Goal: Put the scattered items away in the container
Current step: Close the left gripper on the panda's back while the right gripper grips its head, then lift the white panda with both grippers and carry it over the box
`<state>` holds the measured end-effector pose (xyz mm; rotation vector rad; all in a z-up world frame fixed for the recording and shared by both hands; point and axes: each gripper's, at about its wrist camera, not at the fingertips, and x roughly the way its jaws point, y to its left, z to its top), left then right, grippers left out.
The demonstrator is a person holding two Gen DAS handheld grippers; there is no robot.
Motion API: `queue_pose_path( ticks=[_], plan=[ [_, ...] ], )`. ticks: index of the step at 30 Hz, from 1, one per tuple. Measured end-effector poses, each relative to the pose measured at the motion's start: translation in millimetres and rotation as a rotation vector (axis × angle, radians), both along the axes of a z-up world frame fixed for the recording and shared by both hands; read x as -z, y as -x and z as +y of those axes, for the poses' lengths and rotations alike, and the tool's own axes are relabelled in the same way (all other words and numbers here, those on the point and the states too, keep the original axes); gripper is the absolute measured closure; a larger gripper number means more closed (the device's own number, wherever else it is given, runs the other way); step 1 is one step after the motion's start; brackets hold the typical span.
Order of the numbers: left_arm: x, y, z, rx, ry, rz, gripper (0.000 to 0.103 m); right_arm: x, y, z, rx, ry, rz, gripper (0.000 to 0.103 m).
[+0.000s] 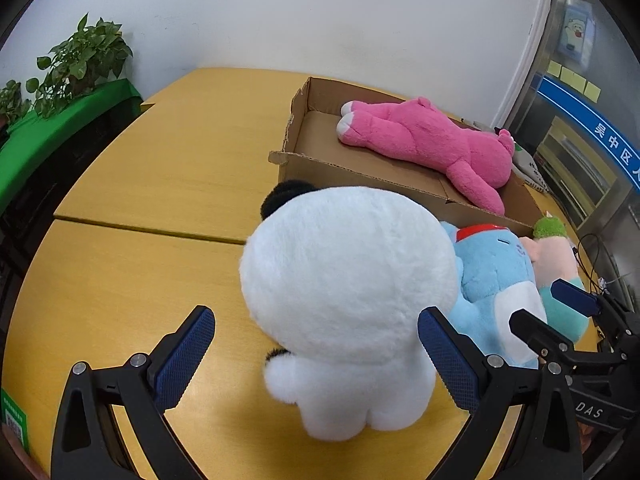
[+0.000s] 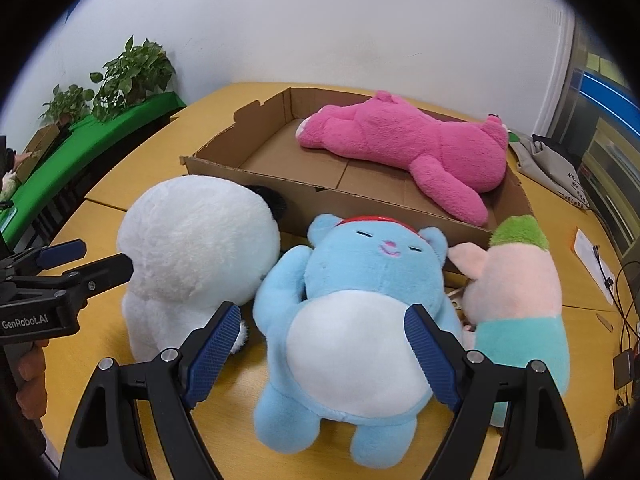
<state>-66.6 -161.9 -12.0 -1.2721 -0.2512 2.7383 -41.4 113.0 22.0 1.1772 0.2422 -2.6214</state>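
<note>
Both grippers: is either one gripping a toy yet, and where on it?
Neither. The left gripper is open around the white plush; the right gripper is open around the blue plush at its belly.

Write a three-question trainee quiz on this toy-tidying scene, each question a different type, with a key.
1. True or false: the pink plush already lies inside the cardboard box.
2. Multiple choice: the right gripper straddles which toy? A) white plush B) blue plush bear C) pink plush
3. Fill in: the toy that the left gripper straddles is coloured ____.

Key
1. True.
2. B; its jaws are open on either side of the bear's belly.
3. White; that gripper is also open, pads on either side of the plush.
</note>
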Motion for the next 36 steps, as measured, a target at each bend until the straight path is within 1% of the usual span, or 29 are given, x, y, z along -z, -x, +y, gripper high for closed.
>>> queue_pose_path(
  ticks=[5, 8, 10, 12, 15, 18, 23, 25, 31, 36],
  plan=[
    [7.2, 19.9, -8.9, 0.044, -0.046, -0.015, 0.0, 1.6, 4.7, -11.2, -0.021, -0.002, -0.011, 0.019],
    [15.1, 31.8, -13.4, 0.08, -0.102, -0.041, 0.0, 3.6, 9.1, -16.6, -0.028, -0.001, -0.021, 0.019],
    [19.5, 38.2, -12.8, 0.097, -0.114, -0.054, 0.0, 6.0, 12.9, -19.4, -0.029, 0.001, -0.032, 0.019],
    [21.0, 41.4, -10.2, 0.133, -0.135, -0.059, 0.0, 8.9, 16.2, -22.6, -0.035, 0.007, -0.045, 0.019],
    [22.8, 45.3, -4.1, 0.165, -0.123, -0.065, 0.004, 12.1, 19.5, -28.2, -0.05, 0.014, -0.057, 0.019],
    [26.1, 50.5, -5.9, 0.187, -0.17, -0.085, 0.009, 14.4, 21.7, -35.0, -0.071, 0.015, -0.063, 0.019],
    [28.5, 54.4, -8.9, 0.206, -0.209, -0.093, 0.019, 17.9, 27.0, -44.5, -0.094, 0.011, -0.073, 0.019],
    [27.6, 53.5, -9.1, 0.217, -0.212, -0.09, 0.021, 19.9, 30.0, -46.9, -0.098, 0.007, -0.078, 0.019],
    [30.5, 53.4, -18.0, 0.22, -0.254, -0.091, 0.022, 27.0, 39.7, -53.1, -0.122, 0.02, -0.096, 0.019],
    [30.0, 54.5, -19.6, 0.212, -0.237, -0.086, 0.027, 31.5, 48.9, -63.0, -0.184, 0.01, -0.072, 0.019]
  ],
)
